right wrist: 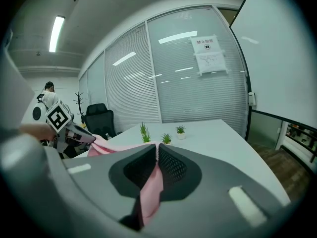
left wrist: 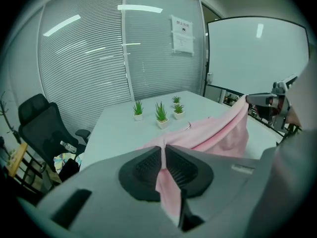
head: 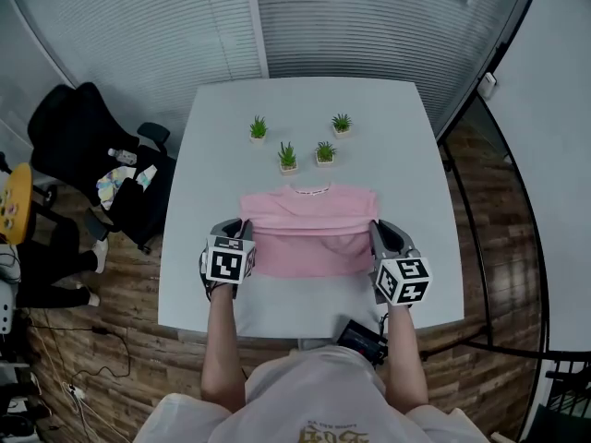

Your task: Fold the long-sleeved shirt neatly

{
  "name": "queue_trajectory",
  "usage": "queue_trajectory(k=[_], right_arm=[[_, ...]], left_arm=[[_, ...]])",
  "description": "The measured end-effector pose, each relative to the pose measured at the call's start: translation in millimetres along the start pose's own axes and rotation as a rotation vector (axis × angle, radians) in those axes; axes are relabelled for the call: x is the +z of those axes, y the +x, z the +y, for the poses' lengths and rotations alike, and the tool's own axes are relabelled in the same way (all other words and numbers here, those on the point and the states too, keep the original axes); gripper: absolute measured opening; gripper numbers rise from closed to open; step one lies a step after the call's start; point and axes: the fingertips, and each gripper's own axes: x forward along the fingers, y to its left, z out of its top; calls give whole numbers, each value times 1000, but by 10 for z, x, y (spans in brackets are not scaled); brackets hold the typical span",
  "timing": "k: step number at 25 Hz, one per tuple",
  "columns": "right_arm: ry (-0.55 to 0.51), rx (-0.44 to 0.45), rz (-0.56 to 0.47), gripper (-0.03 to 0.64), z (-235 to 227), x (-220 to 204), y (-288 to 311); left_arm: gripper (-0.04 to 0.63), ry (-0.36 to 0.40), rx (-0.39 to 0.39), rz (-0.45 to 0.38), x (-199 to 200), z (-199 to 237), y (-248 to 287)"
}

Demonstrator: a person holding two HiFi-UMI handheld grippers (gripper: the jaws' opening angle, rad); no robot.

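Pink long-sleeved shirt on the white counter, its near edge raised off the surface. The left gripper and right gripper each clamp one end of that edge. Four small potted plants stand beyond the collar.

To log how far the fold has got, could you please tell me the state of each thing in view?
pink shirt: near edge lifted and stretched between both grippers; collar end lying on the table.
left gripper: shut on the shirt's fabric.
right gripper: shut on the shirt's fabric.
potted plants: all four upright, beyond the collar.
office chair: unoccupied, clutter on the seat.
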Motion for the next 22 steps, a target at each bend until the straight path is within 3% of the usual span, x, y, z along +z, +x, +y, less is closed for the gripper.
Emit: queue_trajectory(k=[14,22], right_arm=[[6,23,8,29,-232,219,624],[30,22,49,29,-443,72,967]], left_arm=[[35,-32,71,17,246,227,352],[34,-24,79,50,306,264,745]])
